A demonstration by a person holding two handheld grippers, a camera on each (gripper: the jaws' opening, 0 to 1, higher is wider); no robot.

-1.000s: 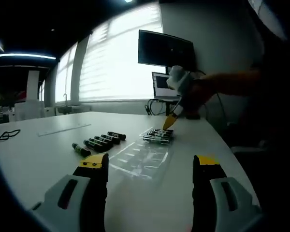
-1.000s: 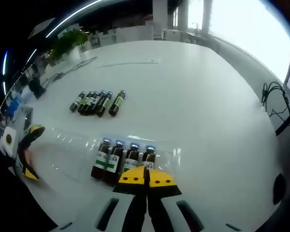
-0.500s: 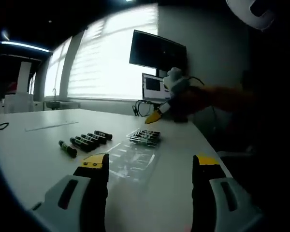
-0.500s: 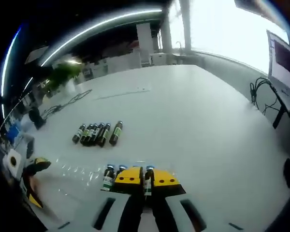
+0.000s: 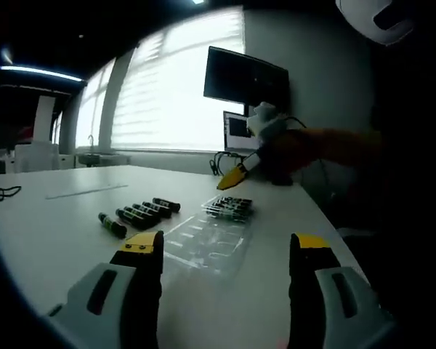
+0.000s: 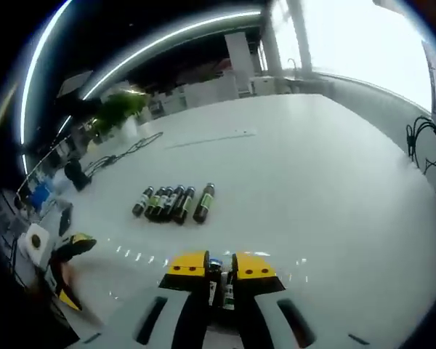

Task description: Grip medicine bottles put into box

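The right gripper (image 6: 221, 266) hangs over the clear box (image 5: 207, 242), jaws slightly parted with a bottle (image 6: 219, 285) between them, though grip is hard to judge. The left gripper (image 5: 225, 247) stands wide open above the white table (image 5: 43, 233). Five more bottles (image 6: 174, 203) lie in a row beyond the box.

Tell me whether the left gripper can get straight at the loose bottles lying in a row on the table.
Probably yes. The left gripper is open, and the loose bottles lie uncovered ahead to its left; the clear box sits beside them, not across the path.
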